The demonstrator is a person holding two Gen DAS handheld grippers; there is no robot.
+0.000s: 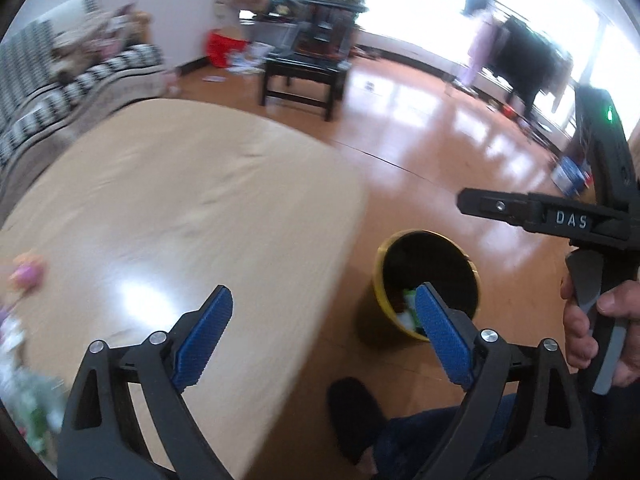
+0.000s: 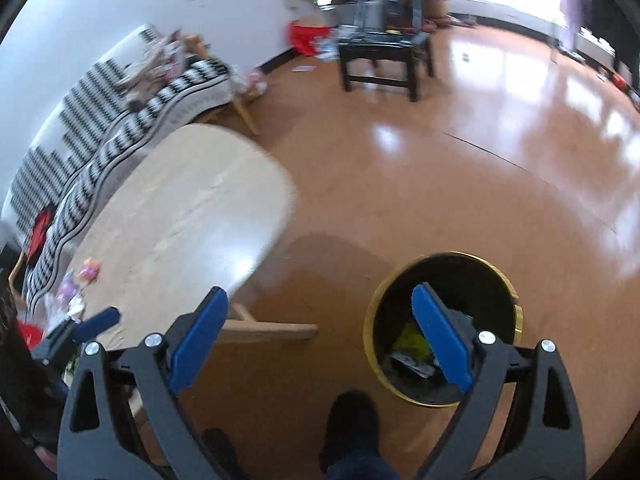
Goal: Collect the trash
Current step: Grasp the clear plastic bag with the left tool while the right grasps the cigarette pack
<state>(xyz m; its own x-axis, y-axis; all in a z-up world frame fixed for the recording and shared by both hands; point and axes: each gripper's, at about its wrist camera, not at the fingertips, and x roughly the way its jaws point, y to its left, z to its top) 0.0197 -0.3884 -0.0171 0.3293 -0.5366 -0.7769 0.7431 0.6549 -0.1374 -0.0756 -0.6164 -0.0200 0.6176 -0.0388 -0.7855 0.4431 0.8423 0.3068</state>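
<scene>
A yellow trash bin [image 1: 378, 280] with a black inside stands on the floor beside the table's corner. Wrappers [image 1: 408, 312] lie in it, a green one [image 2: 414, 340] among them. My left gripper [image 1: 324, 292] hangs open and empty, between the table edge and the bin. My right gripper [image 2: 320, 292] is also open and empty, its right finger over the bin [image 2: 370, 320]. More trash [image 2: 76, 284] lies at the table's left end, including a pink piece [image 1: 26, 274]. The left wrist view shows a hand [image 1: 580, 320] on the right gripper's black frame [image 1: 560, 220].
The light wooden table [image 1: 180, 200] fills the left side. A striped sofa [image 2: 120, 128] runs behind it. A dark low table [image 1: 300, 76] stands farther off on the glossy floor. The person's dark slipper [image 2: 352, 420] is just before the bin.
</scene>
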